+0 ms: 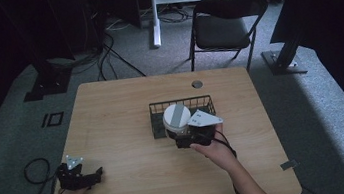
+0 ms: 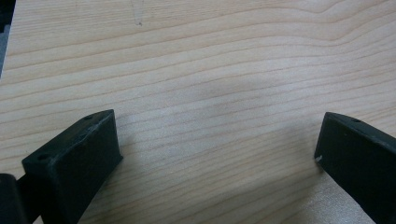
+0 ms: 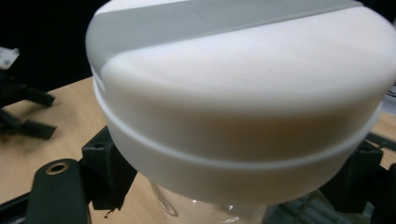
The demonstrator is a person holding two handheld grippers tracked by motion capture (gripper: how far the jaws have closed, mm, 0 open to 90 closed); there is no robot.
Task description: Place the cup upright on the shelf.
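Right gripper (image 1: 188, 134) has its jaws closed around the clear body of a jar (image 3: 238, 107), just under the white lid (image 1: 176, 116), which carries a grey stripe. The jar sits directly ahead of and between the jaws; from above it appears at the near edge of the black wire basket (image 1: 206, 103), which lies just beyond the gripper. Whether the jar is resting inside the basket or held slightly above its floor cannot be told from this angle.

Progress, as judged: the grasp is made. The transfer is not finished; the jar is neither clearly set down and let go nor clear of the basket.

Right hand (image 1: 215, 149) reaches forward from the near table edge, forearm angled inward, gripper roughly level and pointing away from the person.

Left gripper (image 1: 77, 176) rests low over bare table (image 2: 201, 65) at the near left corner, jaws spread wide with nothing between them.
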